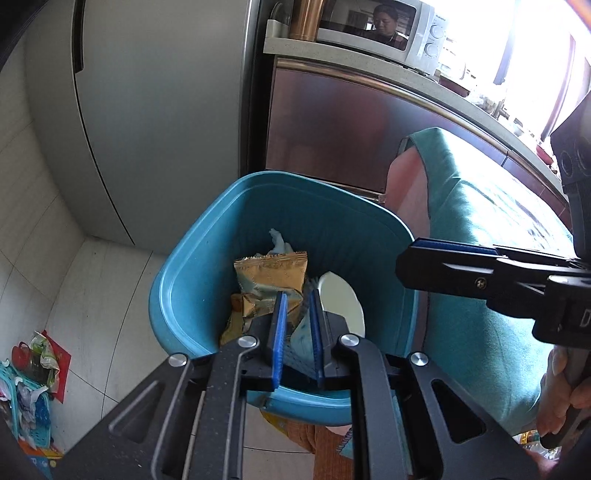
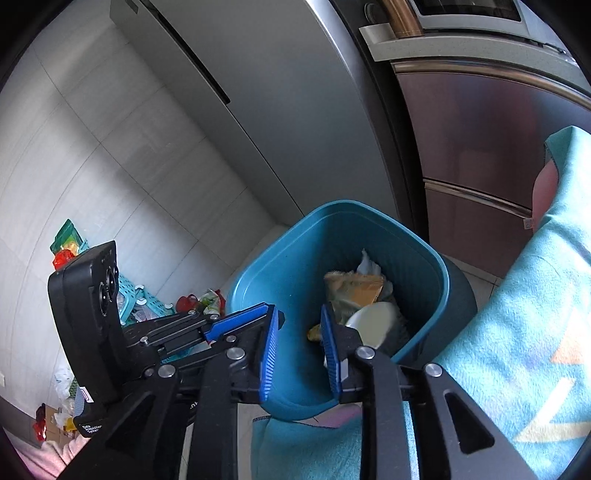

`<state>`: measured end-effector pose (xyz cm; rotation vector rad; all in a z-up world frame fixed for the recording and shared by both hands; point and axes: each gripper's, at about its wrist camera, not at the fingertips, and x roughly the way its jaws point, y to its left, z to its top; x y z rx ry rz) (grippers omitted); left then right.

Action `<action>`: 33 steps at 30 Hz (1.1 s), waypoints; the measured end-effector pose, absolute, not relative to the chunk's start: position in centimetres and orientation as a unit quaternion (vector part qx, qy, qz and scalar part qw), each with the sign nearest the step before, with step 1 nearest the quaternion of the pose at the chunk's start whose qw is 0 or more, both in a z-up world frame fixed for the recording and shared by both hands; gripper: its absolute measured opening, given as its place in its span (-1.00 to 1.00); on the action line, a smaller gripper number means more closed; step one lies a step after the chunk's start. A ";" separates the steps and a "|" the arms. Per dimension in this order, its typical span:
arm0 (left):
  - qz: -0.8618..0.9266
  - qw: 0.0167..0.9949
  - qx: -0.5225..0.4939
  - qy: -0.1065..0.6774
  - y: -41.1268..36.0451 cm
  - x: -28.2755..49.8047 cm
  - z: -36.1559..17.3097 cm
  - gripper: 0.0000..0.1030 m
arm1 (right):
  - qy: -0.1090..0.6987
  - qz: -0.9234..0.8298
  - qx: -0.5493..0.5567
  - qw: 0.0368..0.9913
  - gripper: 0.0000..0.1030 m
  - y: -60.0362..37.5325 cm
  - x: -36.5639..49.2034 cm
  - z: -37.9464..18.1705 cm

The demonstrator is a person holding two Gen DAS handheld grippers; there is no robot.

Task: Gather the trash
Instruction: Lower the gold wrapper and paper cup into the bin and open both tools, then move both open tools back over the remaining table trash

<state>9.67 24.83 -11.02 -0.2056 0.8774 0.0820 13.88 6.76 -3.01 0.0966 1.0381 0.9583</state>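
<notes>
A blue trash bin (image 1: 192, 295) stands on the floor below both grippers; it also shows in the right wrist view (image 2: 288, 266). Inside lie a gold snack wrapper (image 1: 269, 277), a white disc-shaped piece (image 1: 340, 299) and crumpled pale paper (image 1: 279, 240). My left gripper (image 1: 297, 332) hangs over the bin's near rim, its jaws a little apart around a bluish wrapper (image 1: 301, 339). My right gripper (image 2: 299, 350) is open and empty above the bin's near rim. It also shows from the side in the left wrist view (image 1: 443, 258).
A grey fridge (image 1: 159, 110) stands behind the bin, with a brown cabinet (image 1: 332, 122) and a microwave (image 1: 373, 29) to its right. A teal blanket (image 1: 480, 258) hangs at the right. A teal basket with mixed litter (image 2: 140, 299) lies on the tiled floor at the left.
</notes>
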 end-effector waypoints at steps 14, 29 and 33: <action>-0.007 0.925 -0.102 0.366 23.5 7.2 -8.0 -0.40 | 0.448 0.449 0.074 0.769 -0.39 3.1 12.7 -1.4; -0.161 0.939 -0.066 0.298 13.8 5.6 -3.2 -0.06 | 0.376 0.393 0.134 0.828 -0.19 -9.1 9.5 2.1; -0.215 0.927 -0.052 0.302 9.5 6.1 -3.0 -0.06 | 0.360 0.347 0.137 0.855 -0.19 -13.7 7.9 2.5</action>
